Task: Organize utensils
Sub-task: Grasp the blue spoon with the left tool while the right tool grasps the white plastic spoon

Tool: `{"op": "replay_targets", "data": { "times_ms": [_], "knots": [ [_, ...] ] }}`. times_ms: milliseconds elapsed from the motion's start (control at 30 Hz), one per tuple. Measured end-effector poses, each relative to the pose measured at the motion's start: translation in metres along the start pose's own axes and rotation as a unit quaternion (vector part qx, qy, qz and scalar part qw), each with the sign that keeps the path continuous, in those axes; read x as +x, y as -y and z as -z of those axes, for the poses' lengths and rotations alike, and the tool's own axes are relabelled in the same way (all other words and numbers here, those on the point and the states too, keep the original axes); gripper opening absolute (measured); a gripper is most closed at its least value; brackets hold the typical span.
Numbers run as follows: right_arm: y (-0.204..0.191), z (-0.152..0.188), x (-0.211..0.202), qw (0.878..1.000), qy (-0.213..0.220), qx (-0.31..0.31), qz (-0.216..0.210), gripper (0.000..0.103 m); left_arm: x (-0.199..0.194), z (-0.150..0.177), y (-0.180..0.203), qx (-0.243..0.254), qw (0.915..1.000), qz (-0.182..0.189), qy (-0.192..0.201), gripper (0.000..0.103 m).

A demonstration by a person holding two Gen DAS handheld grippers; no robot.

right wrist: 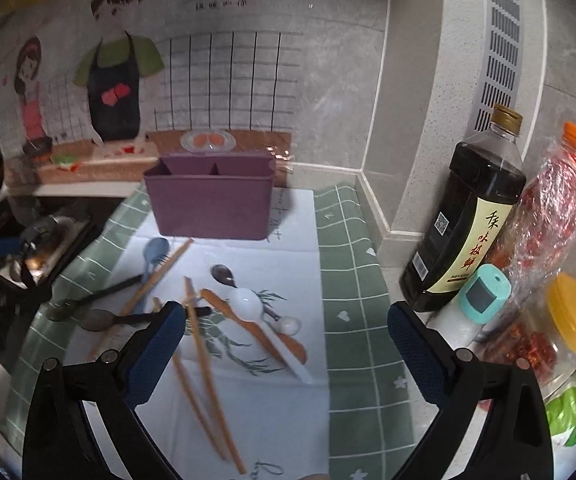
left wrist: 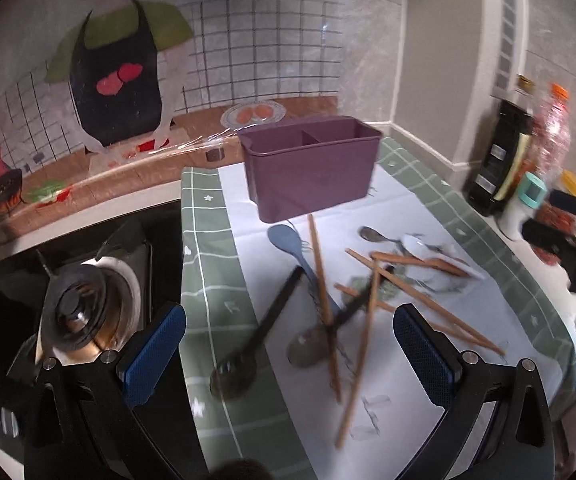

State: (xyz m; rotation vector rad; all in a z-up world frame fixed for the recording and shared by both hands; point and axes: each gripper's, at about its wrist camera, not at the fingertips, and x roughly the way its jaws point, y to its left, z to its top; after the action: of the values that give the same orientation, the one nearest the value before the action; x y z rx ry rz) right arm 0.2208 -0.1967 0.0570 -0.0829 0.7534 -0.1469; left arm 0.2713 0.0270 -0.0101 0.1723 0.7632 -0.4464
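Observation:
A purple two-compartment utensil holder (left wrist: 311,168) (right wrist: 212,200) stands empty at the back of the green-and-white cloth (left wrist: 208,280) (right wrist: 351,280). In front of it lie wooden chopsticks (left wrist: 321,280) (right wrist: 204,368), a blue spoon (left wrist: 288,242) (right wrist: 154,254), dark spoons (left wrist: 256,344) (right wrist: 100,318), a small metal spoon (left wrist: 371,234) (right wrist: 224,274) and white ceramic spoons (right wrist: 248,306). My left gripper (left wrist: 289,360) hovers open above the dark spoons and chopsticks. My right gripper (right wrist: 286,354) hangs open over the white spoons. Neither holds anything.
A gas stove burner (left wrist: 84,312) sits left of the cloth. At the right wall stand a dark sauce bottle (right wrist: 463,216), a bottle of red chillies (right wrist: 547,216), a white shaker with teal cap (right wrist: 479,300) and a yellow-lidded jar (right wrist: 571,312).

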Motion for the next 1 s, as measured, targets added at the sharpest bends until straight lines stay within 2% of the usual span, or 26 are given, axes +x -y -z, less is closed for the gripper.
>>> {"op": "replay_targets", "data": {
  "times_ms": [133, 200, 267, 400, 433, 533, 667, 833, 900, 967, 1000],
  "knots": [
    [0.008, -0.004, 0.015, 1.0, -0.016, -0.006, 0.009, 0.098, 0.037, -0.018, -0.003, -0.035, 0.9989, 0.003, -0.032, 0.102],
    [0.011, -0.007, 0.025, 1.0, -0.015, -0.01, 0.008, 0.098, 0.057, -0.027, -0.005, -0.061, 0.9968, 0.011, -0.05, 0.093],
    [0.013, -0.009, 0.037, 1.0, -0.015, -0.017, 0.002, 0.094, 0.078, -0.032, -0.006, -0.089, 0.9937, 0.006, -0.067, 0.076],
    [0.015, -0.007, 0.059, 0.999, -0.024, -0.028, -0.034, 0.085, 0.114, -0.036, -0.01, -0.146, 0.9833, -0.004, -0.108, 0.065],
    [0.016, -0.006, 0.066, 0.998, -0.027, -0.034, -0.043, 0.079, 0.123, -0.038, -0.01, -0.151, 0.9812, -0.008, -0.119, 0.062],
    [0.02, -0.003, 0.085, 0.996, -0.043, -0.04, -0.065, 0.065, 0.154, -0.047, -0.009, -0.165, 0.9739, -0.026, -0.154, 0.061],
    [0.029, 0.002, 0.102, 0.994, -0.06, -0.033, -0.086, 0.064, 0.181, -0.053, -0.017, -0.196, 0.9639, -0.035, -0.177, 0.061],
    [0.039, 0.005, 0.11, 0.994, -0.068, -0.028, -0.08, 0.064, 0.196, -0.062, -0.012, -0.178, 0.9647, -0.062, -0.184, 0.06],
    [0.041, 0.005, 0.112, 0.994, -0.072, -0.028, -0.076, 0.064, 0.197, -0.063, -0.007, -0.173, 0.9663, -0.059, -0.181, 0.052],
    [0.04, 0.004, 0.115, 0.994, -0.076, -0.028, -0.077, 0.064, 0.196, -0.063, -0.005, -0.167, 0.9687, -0.055, -0.175, 0.035],
    [0.038, 0.003, 0.115, 0.994, -0.077, -0.028, -0.079, 0.064, 0.193, -0.061, -0.004, -0.166, 0.9699, -0.048, -0.172, 0.035]
  ]
}}
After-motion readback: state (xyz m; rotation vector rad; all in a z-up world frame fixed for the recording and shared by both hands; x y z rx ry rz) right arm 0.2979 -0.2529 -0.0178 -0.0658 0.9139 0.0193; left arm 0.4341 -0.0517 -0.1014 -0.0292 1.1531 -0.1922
